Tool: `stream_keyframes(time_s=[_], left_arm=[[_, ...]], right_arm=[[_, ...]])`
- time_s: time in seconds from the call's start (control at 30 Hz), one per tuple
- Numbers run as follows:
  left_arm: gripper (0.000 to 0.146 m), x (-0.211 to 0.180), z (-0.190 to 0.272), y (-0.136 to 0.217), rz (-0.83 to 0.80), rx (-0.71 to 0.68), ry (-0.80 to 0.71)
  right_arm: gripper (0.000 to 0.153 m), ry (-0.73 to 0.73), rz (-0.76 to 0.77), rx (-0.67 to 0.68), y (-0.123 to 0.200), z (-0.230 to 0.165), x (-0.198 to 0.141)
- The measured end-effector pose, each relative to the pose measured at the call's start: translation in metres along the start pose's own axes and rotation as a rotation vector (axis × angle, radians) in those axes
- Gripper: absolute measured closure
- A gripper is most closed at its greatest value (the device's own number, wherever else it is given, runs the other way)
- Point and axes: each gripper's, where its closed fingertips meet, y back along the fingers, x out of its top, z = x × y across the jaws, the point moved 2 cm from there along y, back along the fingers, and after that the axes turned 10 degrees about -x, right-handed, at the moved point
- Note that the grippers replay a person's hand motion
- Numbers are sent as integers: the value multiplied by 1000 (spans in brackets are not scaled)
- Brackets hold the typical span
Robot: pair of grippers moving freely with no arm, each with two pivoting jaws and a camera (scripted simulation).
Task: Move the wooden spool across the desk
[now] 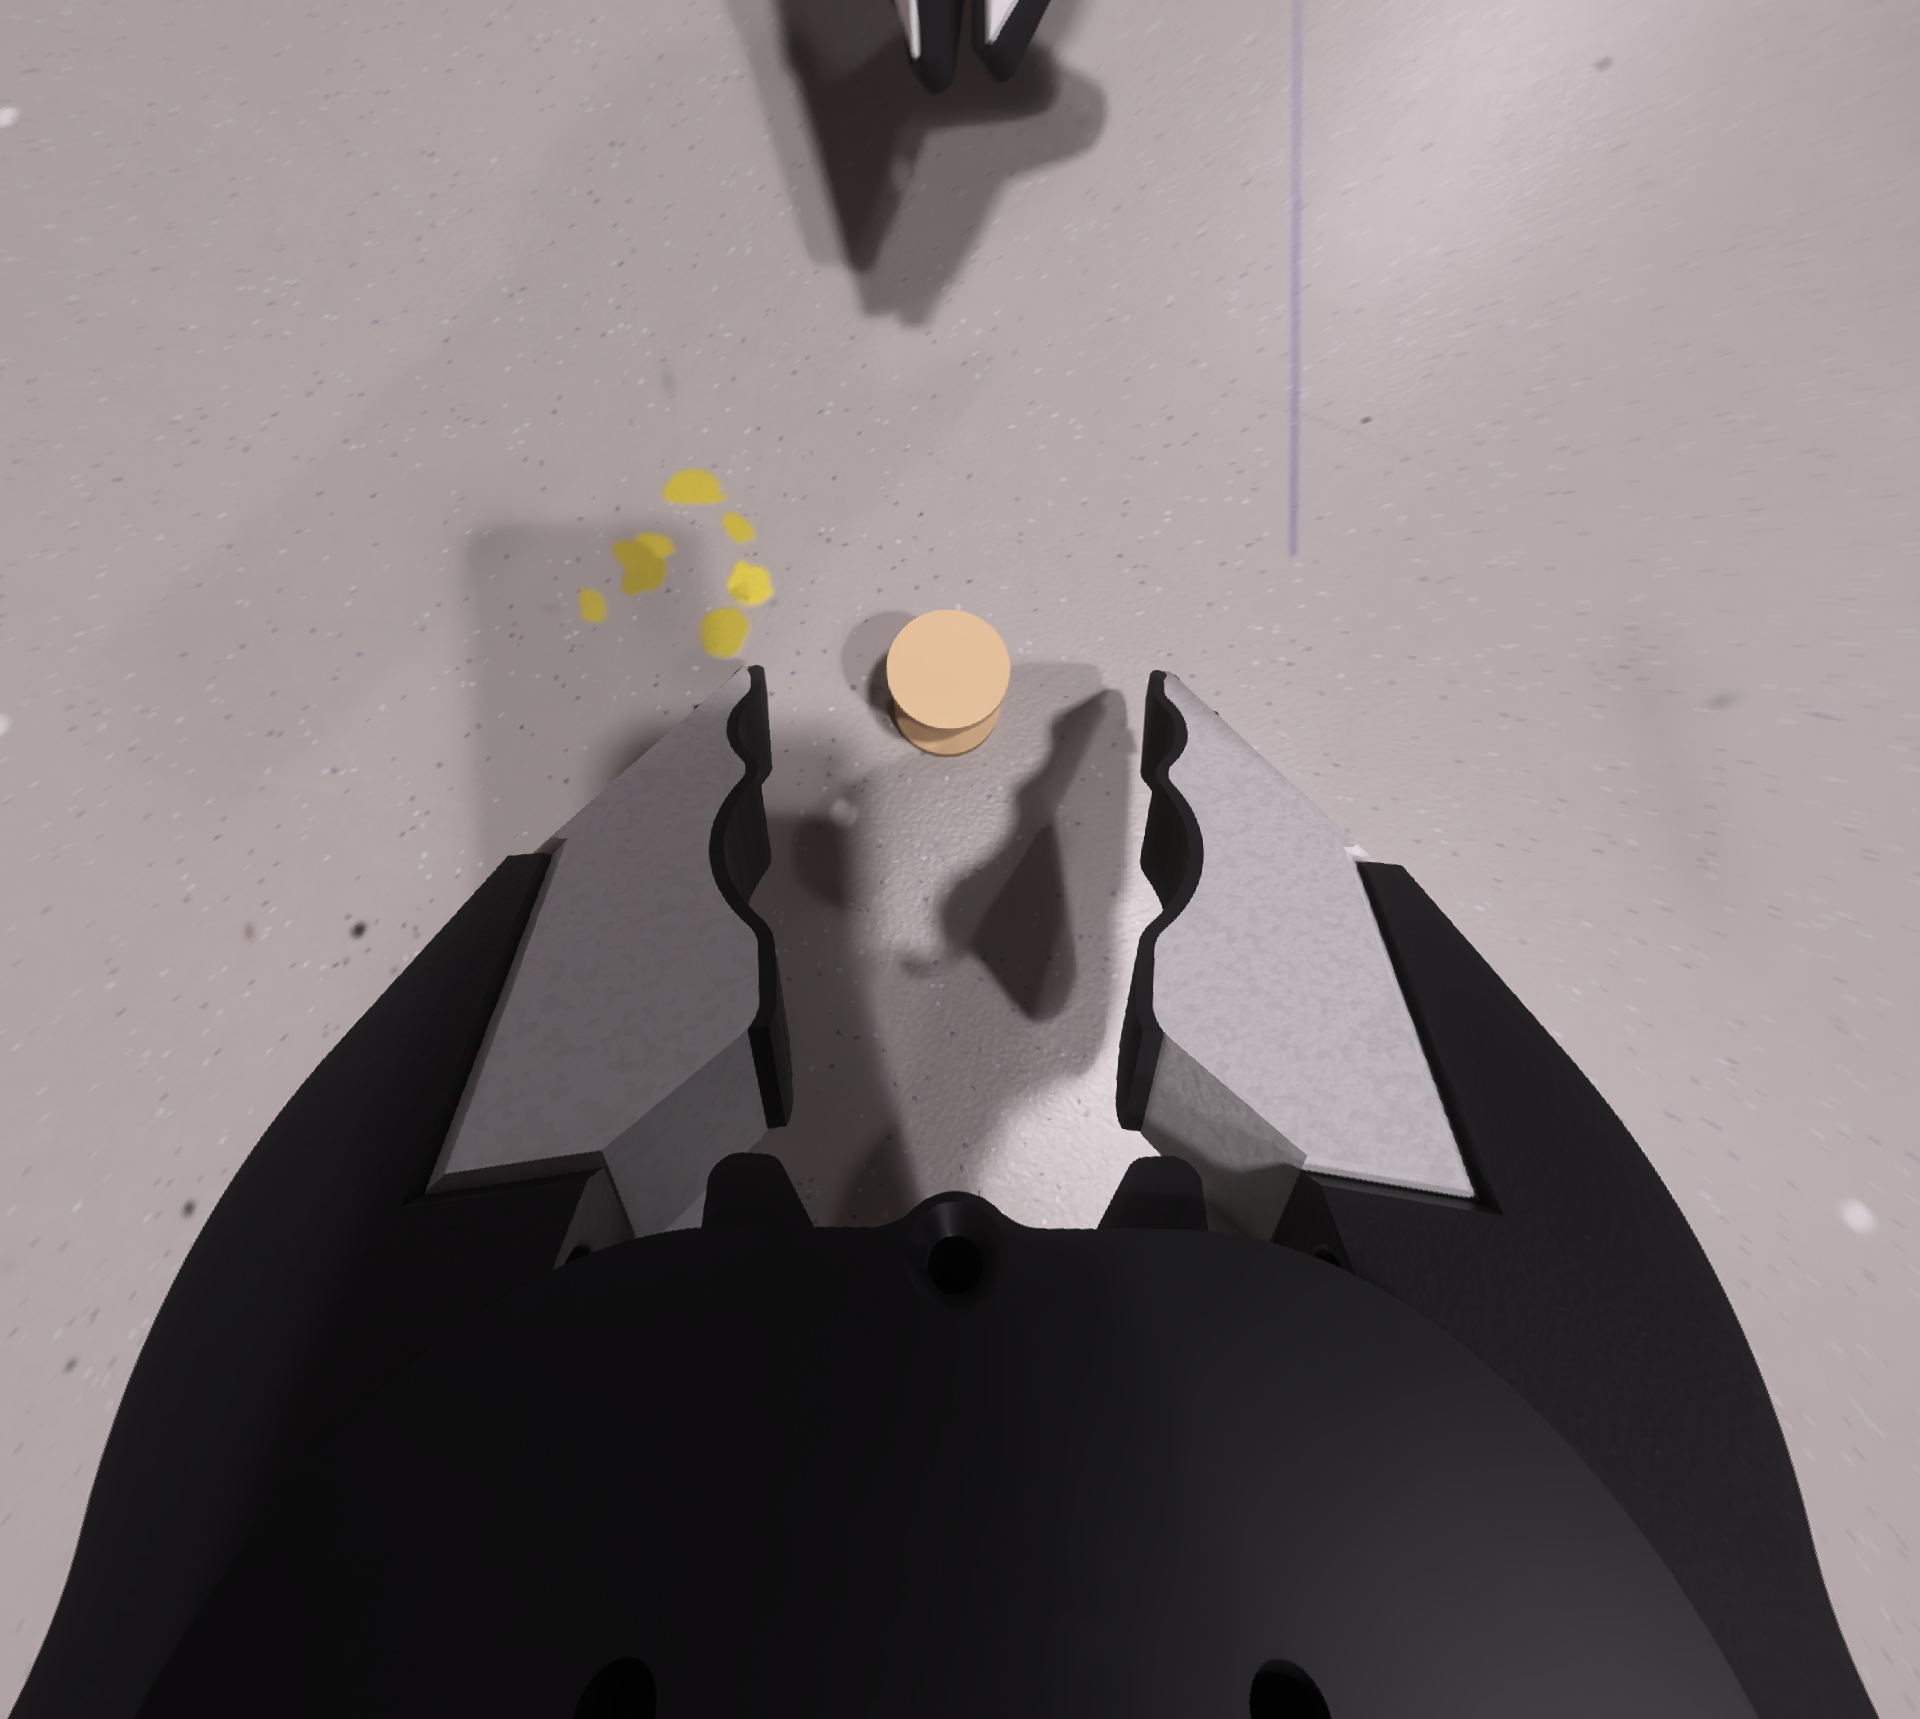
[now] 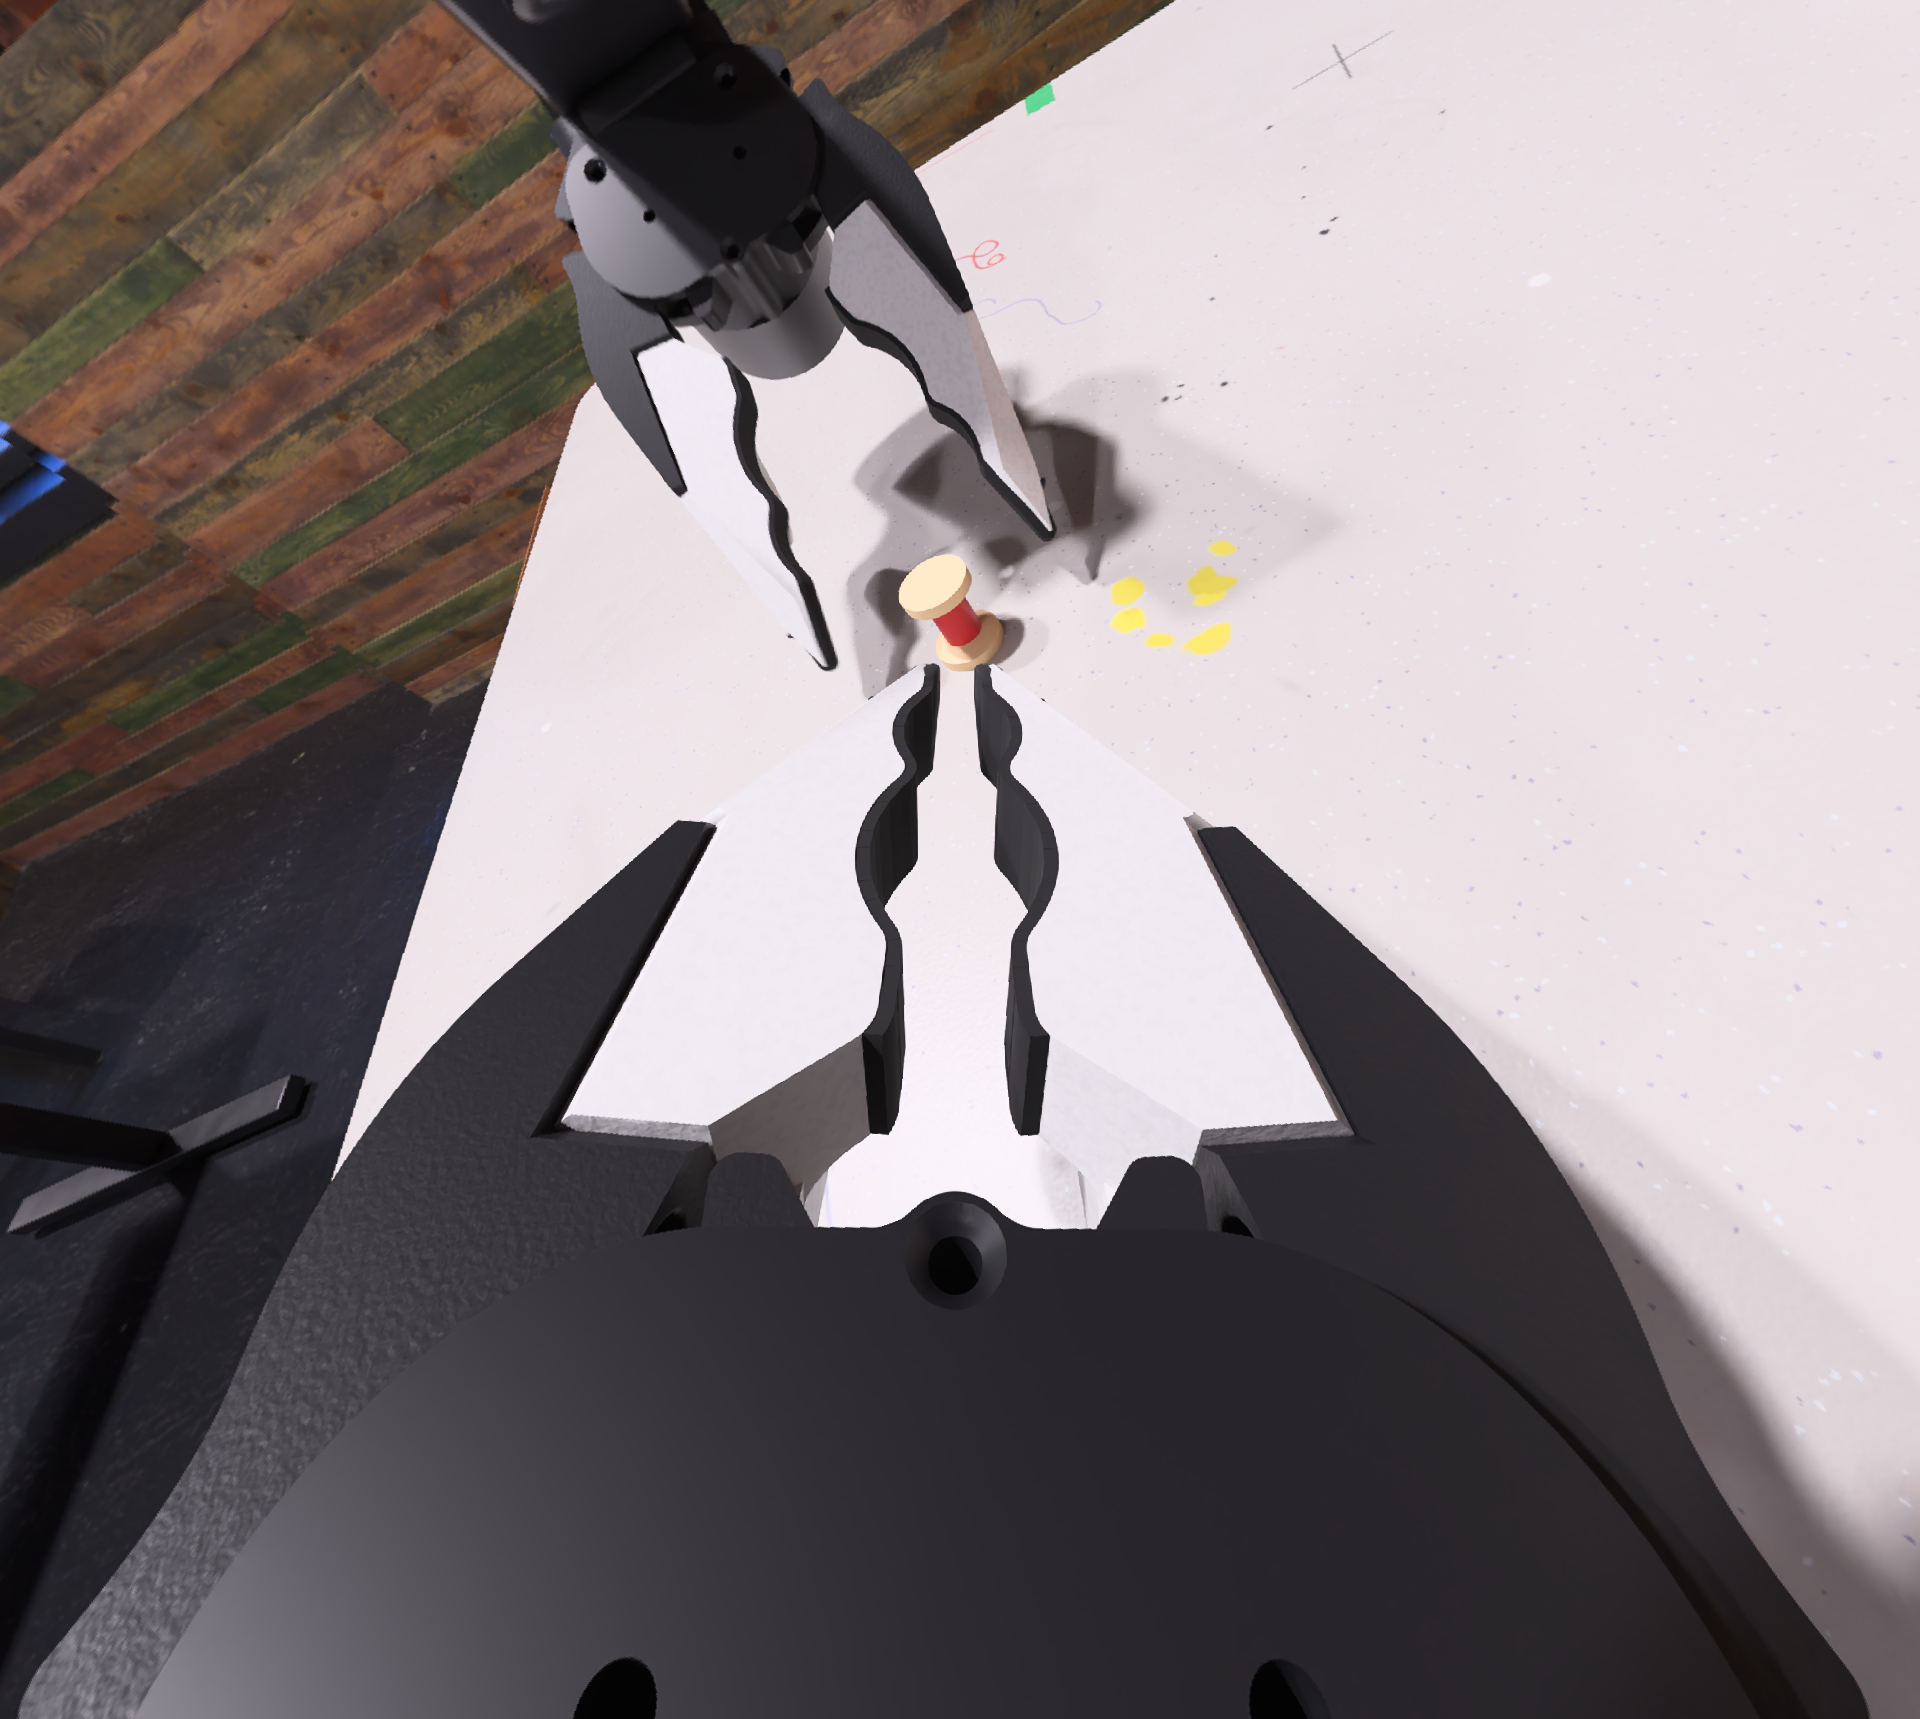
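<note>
**No legible writing on the desk**

The desk (image 2: pixel 1558 526) carries pen marks only: a thin dark cross (image 2: pixel 1343 59), a small red looped scribble (image 2: pixel 987 254) and a faint blue wavy line (image 2: pixel 1044 308) near its far edge. None forms a readable letter, number, brand or sign.

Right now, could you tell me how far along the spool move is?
Done: the left gripper hangs open above the wooden spool, which stands upright on the desk beside yellow spots. In hand: nothing is gripped yet. Left: closing on the spool and carrying it across. The right gripper, nearly shut, points at its base.
</note>
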Motion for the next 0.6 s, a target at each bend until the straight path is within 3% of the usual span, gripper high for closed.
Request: stream_keyframes(time_s=[0.27, 0.6], left_arm=[[91, -8, 4, -11, -27, 125, -10], [93, -6, 6, -8, 8, 244, -8]], right_arm=[[146, 2, -23, 15, -7, -4, -7], [146, -3, -18, 11, -6, -3, -7]])
